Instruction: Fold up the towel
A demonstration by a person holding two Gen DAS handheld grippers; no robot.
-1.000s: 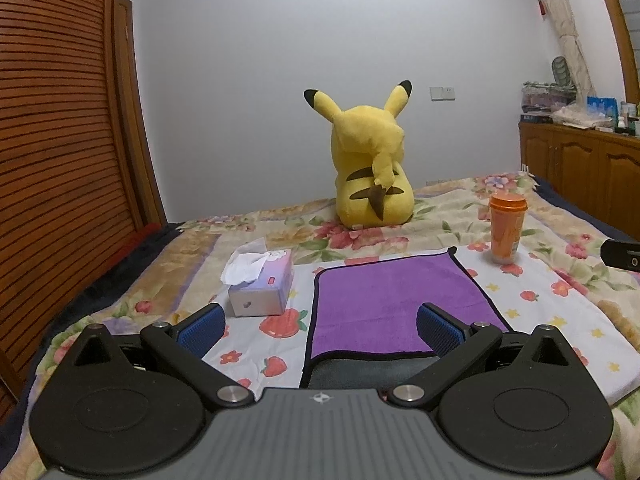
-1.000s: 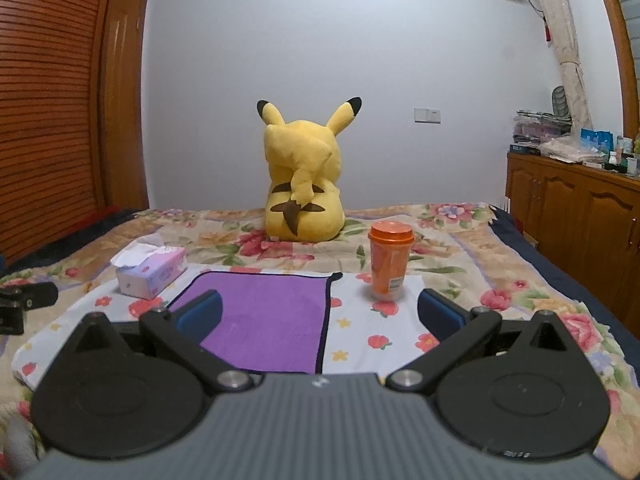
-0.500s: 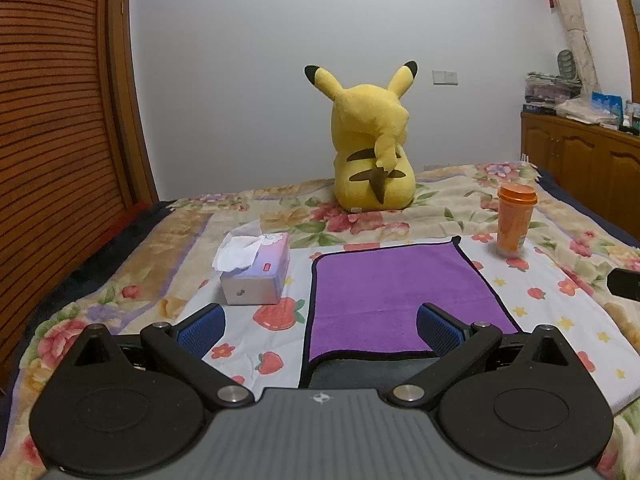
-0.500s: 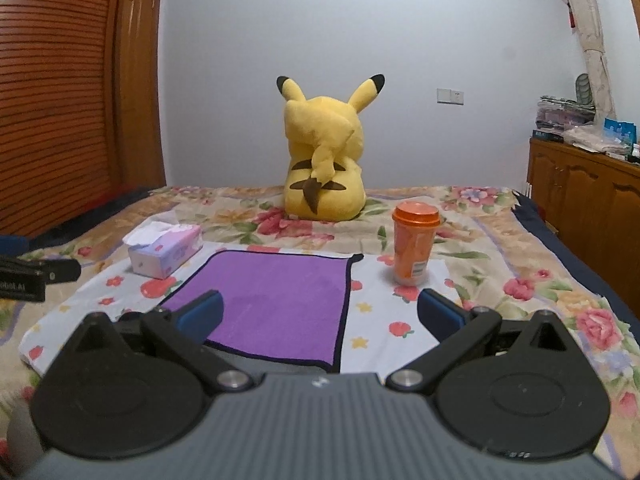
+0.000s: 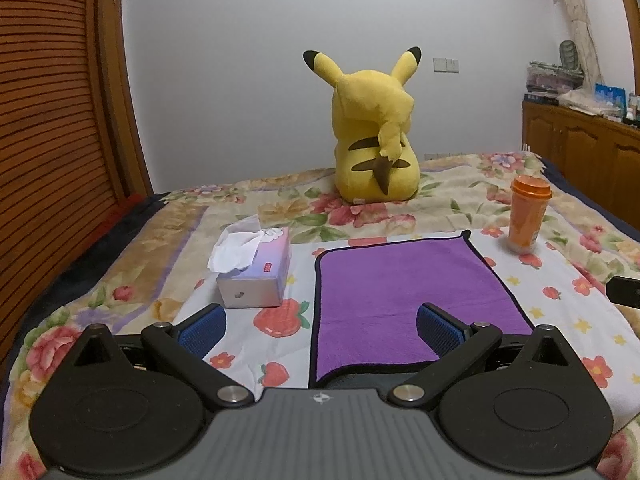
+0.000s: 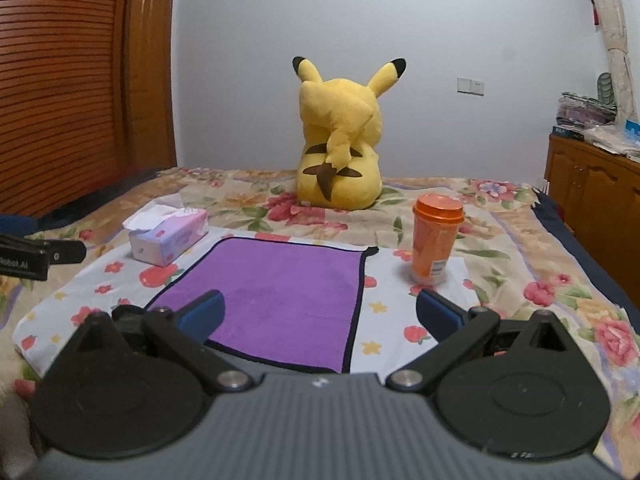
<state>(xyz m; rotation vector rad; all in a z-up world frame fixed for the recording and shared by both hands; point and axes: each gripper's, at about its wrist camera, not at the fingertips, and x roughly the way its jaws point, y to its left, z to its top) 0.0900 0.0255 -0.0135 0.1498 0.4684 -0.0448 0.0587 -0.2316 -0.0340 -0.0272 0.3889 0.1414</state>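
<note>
Lying flat, the purple towel (image 5: 404, 296) shows its near edge; both grippers' fingers (image 5: 202, 330) (image 6: 438, 314) spread apart, gripping nothing.

The left wrist view looks low along the bed (image 5: 460, 184) from the near-left of the purple towel (image 5: 408, 292), facing the far wall; the right wrist view looks the same way from the towel's near-right corner (image 6: 280, 300); both share the towel, tissue box (image 5: 256, 272), orange cup (image 6: 436, 236) and Pikachu plush (image 6: 340, 140); each catches the other hand-held gripper's tip at its edge.
</note>
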